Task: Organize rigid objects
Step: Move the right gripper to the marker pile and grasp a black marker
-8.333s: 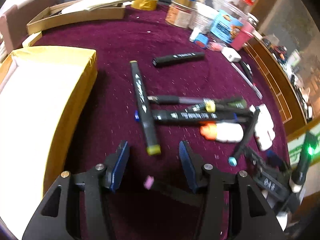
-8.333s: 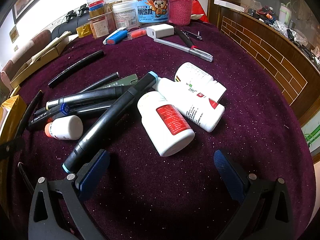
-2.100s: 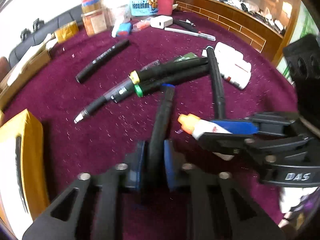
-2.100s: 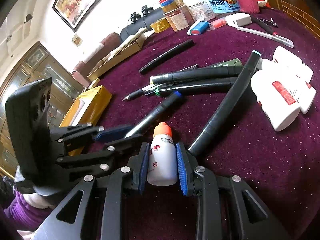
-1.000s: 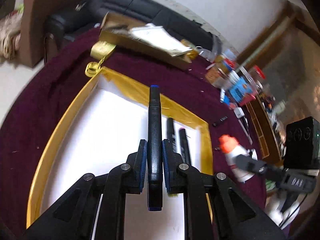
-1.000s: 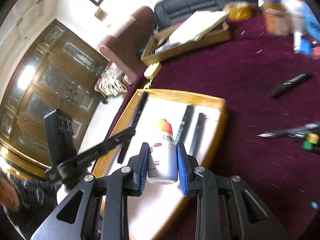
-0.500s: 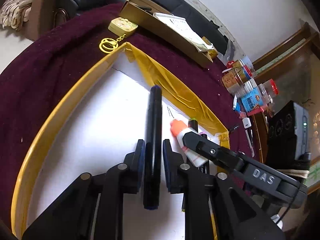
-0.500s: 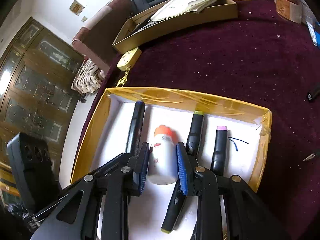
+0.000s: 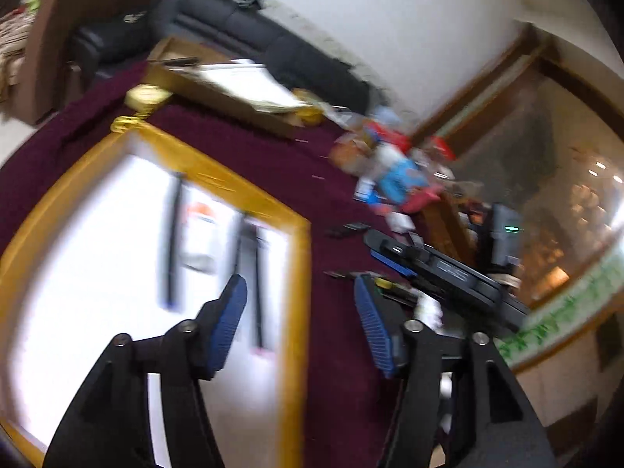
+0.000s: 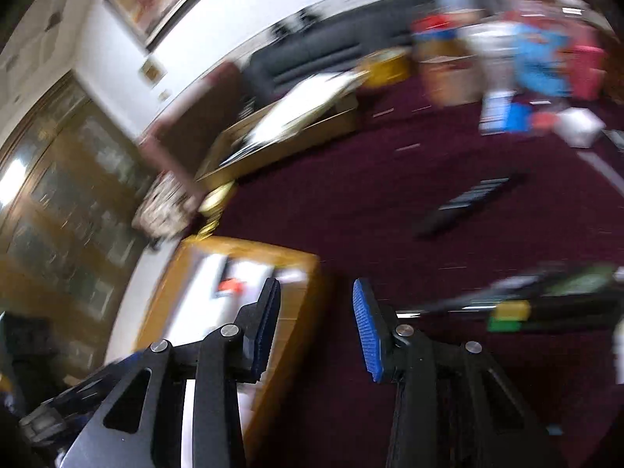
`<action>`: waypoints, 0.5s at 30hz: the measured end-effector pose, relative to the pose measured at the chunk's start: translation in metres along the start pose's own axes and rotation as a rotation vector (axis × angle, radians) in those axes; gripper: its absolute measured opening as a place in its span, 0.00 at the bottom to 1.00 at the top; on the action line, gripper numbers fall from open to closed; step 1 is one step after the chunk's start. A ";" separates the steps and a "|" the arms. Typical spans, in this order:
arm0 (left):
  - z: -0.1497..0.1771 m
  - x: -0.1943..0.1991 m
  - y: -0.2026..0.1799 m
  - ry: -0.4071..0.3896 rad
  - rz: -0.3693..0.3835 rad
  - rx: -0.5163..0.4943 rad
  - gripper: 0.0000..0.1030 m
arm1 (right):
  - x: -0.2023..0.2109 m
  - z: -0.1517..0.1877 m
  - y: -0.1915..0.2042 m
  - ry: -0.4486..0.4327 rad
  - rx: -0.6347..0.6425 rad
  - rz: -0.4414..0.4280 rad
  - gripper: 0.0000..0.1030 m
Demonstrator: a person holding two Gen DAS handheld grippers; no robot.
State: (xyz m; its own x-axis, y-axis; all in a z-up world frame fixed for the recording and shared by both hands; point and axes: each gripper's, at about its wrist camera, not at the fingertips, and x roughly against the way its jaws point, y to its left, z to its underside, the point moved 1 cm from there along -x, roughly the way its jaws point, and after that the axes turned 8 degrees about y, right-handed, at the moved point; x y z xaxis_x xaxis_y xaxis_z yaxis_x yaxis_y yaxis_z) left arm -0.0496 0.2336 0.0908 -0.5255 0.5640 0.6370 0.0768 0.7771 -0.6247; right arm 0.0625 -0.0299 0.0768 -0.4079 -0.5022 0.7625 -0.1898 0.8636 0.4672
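Both views are motion-blurred. The gold-rimmed box (image 9: 300, 257) with a white floor holds three black markers (image 9: 171, 241) and the small white bottle with an orange cap (image 9: 199, 230). My left gripper (image 9: 298, 323) is open and empty above the box's right rim. My right gripper (image 10: 316, 323) is open and empty beside the box (image 10: 300, 269); it also shows in the left wrist view (image 9: 394, 257) over the cloth. The bottle's orange cap (image 10: 230, 284) shows in the box. More markers (image 10: 546, 296) lie on the maroon cloth at the right.
A black marker (image 10: 468, 202) lies alone on the cloth. A cardboard tray with papers (image 9: 226, 89) stands at the back, with jars and tubs (image 9: 394, 163) to its right. A wooden rail (image 9: 456, 230) bounds the table's right side. A black sofa (image 10: 323, 54) is behind.
Both grippers have opened, leaving the marker and the white bottle lying in the box, and have swung away to the right over the box's rim.
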 end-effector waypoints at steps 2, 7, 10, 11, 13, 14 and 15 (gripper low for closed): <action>0.013 -0.003 -0.019 0.006 0.043 -0.021 0.61 | 0.019 -0.001 -0.043 -0.037 -0.048 0.088 0.34; 0.046 -0.036 -0.056 0.087 0.108 -0.069 0.61 | 0.038 0.003 -0.116 -0.032 -0.149 0.202 0.34; 0.059 -0.056 -0.062 0.134 0.066 -0.067 0.61 | 0.026 -0.002 -0.130 -0.019 -0.131 0.264 0.34; 0.063 -0.060 -0.062 0.147 0.050 -0.067 0.61 | 0.022 -0.004 -0.134 -0.013 -0.128 0.280 0.34; 0.067 -0.062 -0.063 0.157 0.025 -0.063 0.61 | 0.010 -0.005 -0.146 0.015 -0.138 0.281 0.35; 0.068 -0.062 -0.063 0.157 0.017 -0.065 0.61 | 0.009 -0.004 -0.146 -0.006 -0.124 0.282 0.34; 0.069 -0.061 -0.064 0.154 0.004 -0.066 0.61 | 0.007 -0.002 -0.144 0.013 -0.109 0.269 0.35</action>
State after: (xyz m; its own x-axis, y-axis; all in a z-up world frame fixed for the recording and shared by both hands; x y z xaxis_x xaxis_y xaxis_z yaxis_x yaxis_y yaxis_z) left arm -0.0811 0.1304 0.0607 -0.3896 0.5993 0.6993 0.1365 0.7885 -0.5997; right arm 0.0888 -0.1579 0.0160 -0.4193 -0.2571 0.8707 0.0210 0.9561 0.2924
